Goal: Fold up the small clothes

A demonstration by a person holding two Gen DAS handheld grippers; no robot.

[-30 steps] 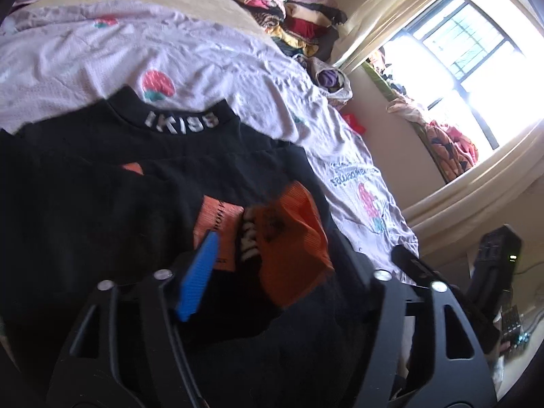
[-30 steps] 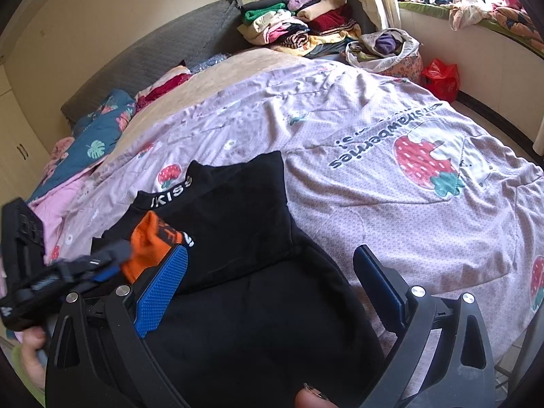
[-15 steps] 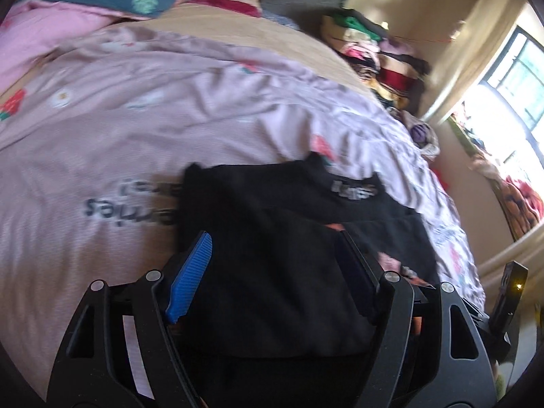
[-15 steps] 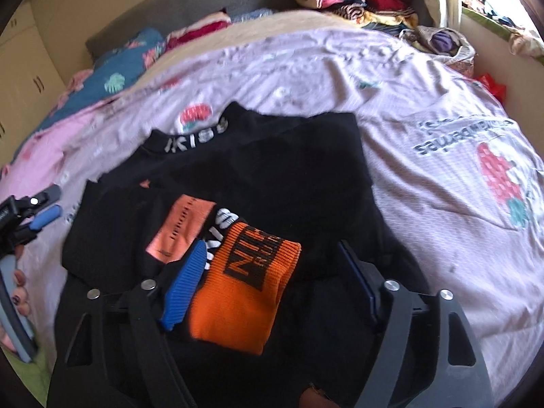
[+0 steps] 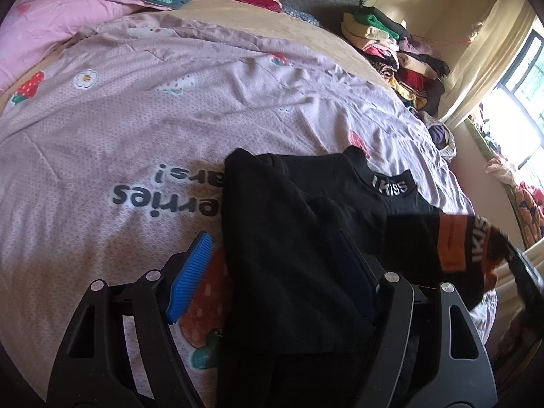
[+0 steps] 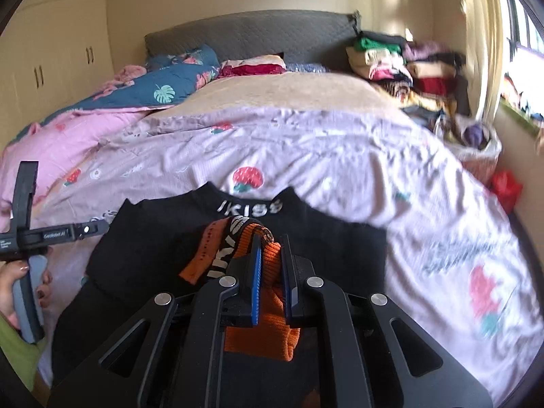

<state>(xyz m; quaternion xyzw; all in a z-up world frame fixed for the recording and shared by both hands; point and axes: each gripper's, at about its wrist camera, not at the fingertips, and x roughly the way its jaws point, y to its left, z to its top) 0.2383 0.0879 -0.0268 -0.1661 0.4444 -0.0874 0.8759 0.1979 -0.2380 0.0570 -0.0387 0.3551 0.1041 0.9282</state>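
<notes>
A black top (image 5: 292,238) with a white-lettered collar (image 5: 391,185) lies flat on the lilac strawberry-print bedcover (image 5: 153,108). My left gripper (image 5: 272,268) stands open over its left edge: the blue pad is above the bedcover, the other finger above the black cloth, and neither presses on it. My right gripper (image 6: 272,265) is shut on the orange sleeve cuff (image 6: 268,306) and holds it a little above the black top (image 6: 340,238). In the left wrist view the raised orange cuff (image 5: 455,244) shows at the right.
A stack of folded clothes (image 5: 391,44) sits at the far right corner of the bed by the grey headboard (image 6: 255,37). A pink quilt (image 6: 51,142) and a blue leaf-print pillow (image 6: 163,81) lie far left. A hand (image 6: 13,285) holds the left gripper's handle.
My right gripper has closed on the orange cuff and lifted it off the top. My left gripper has let go of the cuff and swung over to the top's left edge.
</notes>
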